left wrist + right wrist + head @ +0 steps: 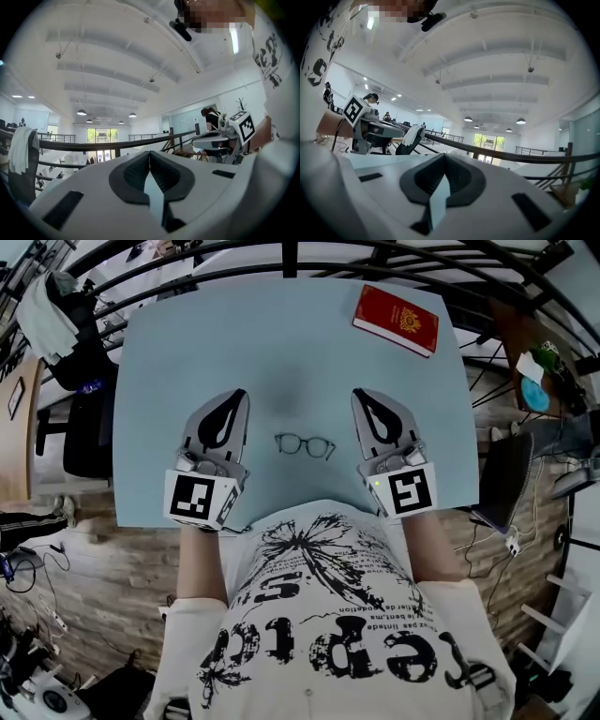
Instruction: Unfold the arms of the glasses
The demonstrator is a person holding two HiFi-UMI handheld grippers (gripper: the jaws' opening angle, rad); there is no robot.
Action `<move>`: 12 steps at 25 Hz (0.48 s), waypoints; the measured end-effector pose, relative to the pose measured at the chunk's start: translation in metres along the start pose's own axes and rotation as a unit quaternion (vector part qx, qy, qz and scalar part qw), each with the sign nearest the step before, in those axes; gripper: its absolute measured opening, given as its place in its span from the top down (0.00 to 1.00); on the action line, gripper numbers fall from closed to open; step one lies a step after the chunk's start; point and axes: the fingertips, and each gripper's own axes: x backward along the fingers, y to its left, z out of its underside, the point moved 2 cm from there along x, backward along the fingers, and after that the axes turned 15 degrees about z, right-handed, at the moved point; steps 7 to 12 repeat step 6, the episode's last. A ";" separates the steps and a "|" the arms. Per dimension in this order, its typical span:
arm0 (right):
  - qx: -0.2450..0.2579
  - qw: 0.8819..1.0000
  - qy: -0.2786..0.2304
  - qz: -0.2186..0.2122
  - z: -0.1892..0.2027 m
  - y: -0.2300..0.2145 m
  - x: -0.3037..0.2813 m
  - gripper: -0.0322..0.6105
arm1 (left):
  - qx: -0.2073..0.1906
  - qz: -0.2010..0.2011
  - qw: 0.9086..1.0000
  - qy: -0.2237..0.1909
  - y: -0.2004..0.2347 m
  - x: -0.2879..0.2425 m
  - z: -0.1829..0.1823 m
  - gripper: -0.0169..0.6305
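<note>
A pair of thin dark-rimmed glasses [305, 445] lies flat on the pale blue table [281, 343] near its front edge, midway between the two grippers. Its arms look folded behind the lenses. My left gripper [237, 395] rests to the left of the glasses, shut and empty. To the right of them sits my right gripper [361, 395], also shut with nothing in it. In the left gripper view the left gripper [149, 153] has its jaws closed together, and the right gripper [220, 138] shows at the side. The right gripper view shows the same closed jaws on the right gripper [444, 155].
A red passport booklet [396, 320] lies at the table's far right corner. Black railings [281, 263] curve round the far side of the table. A chair with a white cloth [56, 324] stands at the left.
</note>
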 end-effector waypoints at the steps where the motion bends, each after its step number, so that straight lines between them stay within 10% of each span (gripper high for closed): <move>1: -0.001 1.000 0.001 0.001 0.001 -0.001 -0.001 0.94 | 0.001 -0.001 1.000 0.000 0.000 0.000 0.000 0.95; 12: -0.009 1.000 0.007 0.005 0.006 -0.004 -0.002 0.94 | 0.003 -0.001 1.000 0.007 0.000 -0.003 0.006 0.95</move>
